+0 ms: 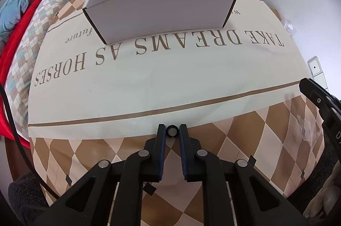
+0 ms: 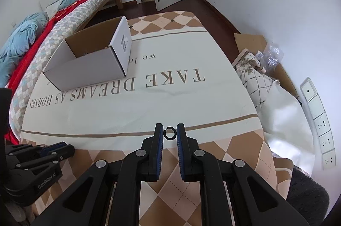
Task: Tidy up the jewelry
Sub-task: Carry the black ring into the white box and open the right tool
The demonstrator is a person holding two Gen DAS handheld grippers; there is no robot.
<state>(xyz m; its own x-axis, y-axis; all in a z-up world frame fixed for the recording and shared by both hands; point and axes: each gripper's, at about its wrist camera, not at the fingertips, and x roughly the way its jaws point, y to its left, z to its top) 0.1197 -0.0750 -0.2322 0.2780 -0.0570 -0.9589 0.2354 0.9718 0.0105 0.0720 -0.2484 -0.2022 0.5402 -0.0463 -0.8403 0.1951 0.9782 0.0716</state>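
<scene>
My left gripper (image 1: 172, 131) is shut on a small black ring (image 1: 172, 131), pinched between its fingertips above the near part of the table. My right gripper (image 2: 169, 133) is shut on another small dark ring (image 2: 169, 133), also held at its fingertips above the table. An open white cardboard box (image 1: 159, 12) stands at the far side of the table; it also shows in the right wrist view (image 2: 89, 68) at the left, with something small and metallic just visible inside. The left gripper's body shows at the lower left of the right wrist view (image 2: 36, 164).
The table wears a cream and brown checked cloth (image 1: 149, 81) with printed lettering. A bed with red and blue bedding (image 2: 32, 38) lies along the left. Cushions and bubble wrap (image 2: 272, 57) sit at the right by the wall. Wall sockets (image 2: 319, 125) are at the right.
</scene>
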